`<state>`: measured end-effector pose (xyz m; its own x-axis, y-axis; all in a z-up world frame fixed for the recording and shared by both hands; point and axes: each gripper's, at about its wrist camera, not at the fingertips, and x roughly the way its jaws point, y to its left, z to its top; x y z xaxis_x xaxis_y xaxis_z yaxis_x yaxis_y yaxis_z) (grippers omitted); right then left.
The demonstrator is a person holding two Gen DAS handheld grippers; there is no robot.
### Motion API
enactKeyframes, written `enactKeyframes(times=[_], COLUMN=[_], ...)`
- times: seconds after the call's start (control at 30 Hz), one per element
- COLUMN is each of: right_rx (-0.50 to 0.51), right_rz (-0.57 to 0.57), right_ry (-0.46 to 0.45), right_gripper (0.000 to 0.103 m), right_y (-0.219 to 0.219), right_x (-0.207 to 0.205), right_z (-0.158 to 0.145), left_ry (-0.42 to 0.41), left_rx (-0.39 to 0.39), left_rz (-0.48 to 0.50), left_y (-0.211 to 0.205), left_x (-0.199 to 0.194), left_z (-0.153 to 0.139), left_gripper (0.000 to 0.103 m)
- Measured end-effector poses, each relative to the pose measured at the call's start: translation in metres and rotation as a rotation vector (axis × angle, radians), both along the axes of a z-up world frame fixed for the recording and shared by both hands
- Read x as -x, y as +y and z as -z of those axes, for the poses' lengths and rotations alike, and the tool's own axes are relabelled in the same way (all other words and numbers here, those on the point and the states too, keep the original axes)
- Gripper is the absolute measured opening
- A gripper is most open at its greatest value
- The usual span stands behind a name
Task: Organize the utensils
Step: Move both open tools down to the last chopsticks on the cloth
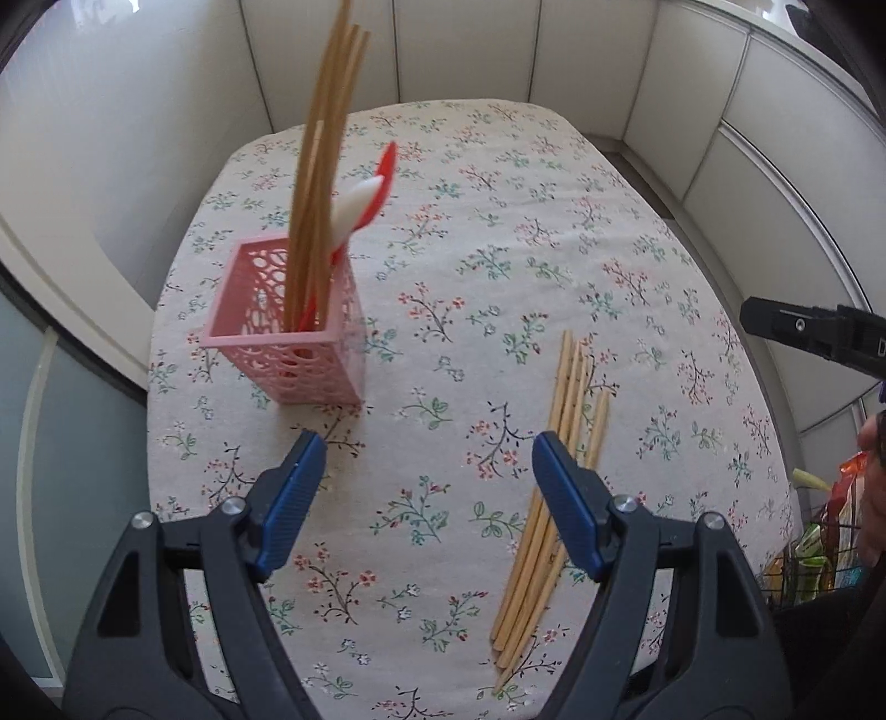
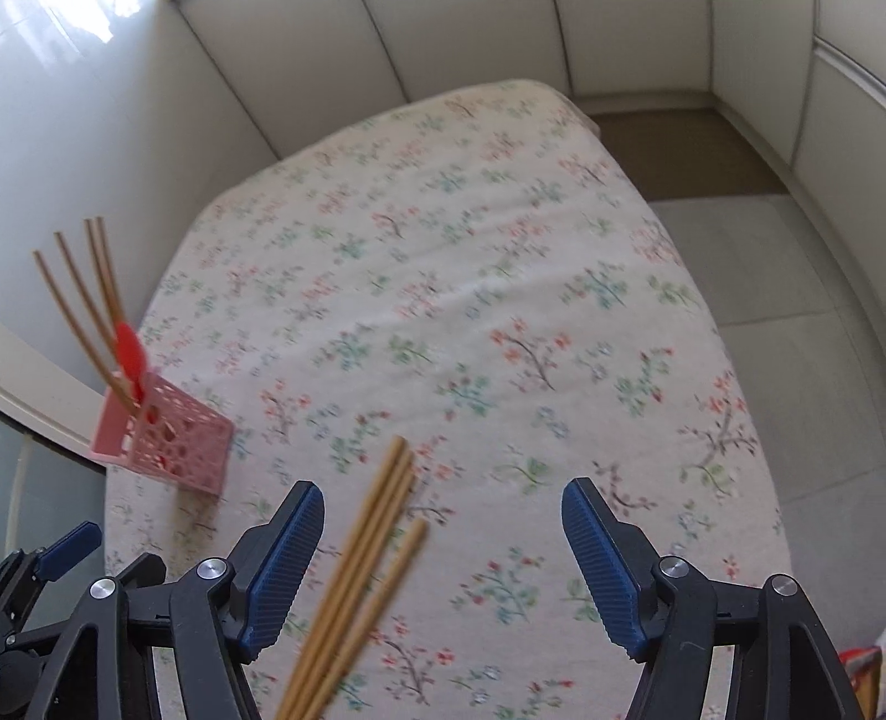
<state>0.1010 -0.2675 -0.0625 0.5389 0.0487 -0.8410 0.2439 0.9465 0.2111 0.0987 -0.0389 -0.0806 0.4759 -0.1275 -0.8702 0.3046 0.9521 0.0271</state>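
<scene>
Nearest to me, my left claw (image 1: 429, 448) hangs released over the floral surface (image 1: 487, 183), its blue pads wide apart with nothing between them. My right claw (image 2: 443, 498) is just as slack, jaws spread and empty, hovering low over the loose chopsticks (image 2: 360, 570).

Those loose chopsticks lie flat on the cloth in a rough bundle, tips fanned a little, running away from me. In the left wrist view they sit just under and beyond my left claw's right-hand pad (image 1: 565, 509); in the right wrist view they pass between my right claw's pads, closer to the left-hand one. Lying flat, they leave little to get under, so I judge I must pinch across the bundle rather than along it.

Farther off to the left stands the pink basket (image 1: 293, 332), upright, near the surface's left edge. It already holds a sheaf of upright chopsticks (image 1: 321, 166) leaning on its rim, with a red spoon (image 1: 387, 177) and a white spoon (image 1: 354, 210) poking out beside them. That tells me where the rest belong.

Between the bundle and the basket the cloth offers open room to carry across. The tall sticks lean, so I would come in from above. Beyond, the surface runs free to the wall panels (image 1: 470, 50).
</scene>
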Motion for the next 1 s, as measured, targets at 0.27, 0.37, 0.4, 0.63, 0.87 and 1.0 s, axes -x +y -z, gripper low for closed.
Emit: enactKeyframes(times=[0.27, 0.37, 0.4, 0.63, 0.87, 1.0], right_rx=[-0.051, -0.050, -0.049, -0.049, -0.043, -0.051], right_rz=[0.041, 0.046, 0.046, 0.030, 0.031, 0.034], right_ry=[0.078, 0.098, 0.105, 0.165, 0.194, 0.196], right_gripper=[0.079, 0.079, 0.079, 0.079, 0.079, 0.079], right_y=[-0.025, -0.030, -0.031, -0.038, -0.046, -0.048], right_x=[0.005, 0.004, 0.004, 0.003, 0.002, 0.000], right_z=[0.019, 0.024, 0.026, 0.040, 0.047, 0.047], left_ry=[0.125, 0.147, 0.151, 0.189, 0.195, 0.178], left_rx=[0.051, 0.076, 0.083, 0.152, 0.180, 0.170], left_rz=[0.083, 0.089, 0.085, 0.045, 0.030, 0.034], left_y=[-0.044, -0.056, -0.059, -0.075, -0.087, -0.093], left_x=[-0.006, -0.012, -0.015, -0.040, -0.063, -0.071], left_z=[0.032, 0.040, 0.042, 0.060, 0.075, 0.078], left_gripper=[0.077, 0.075, 0.073, 0.043, 0.018, 0.013])
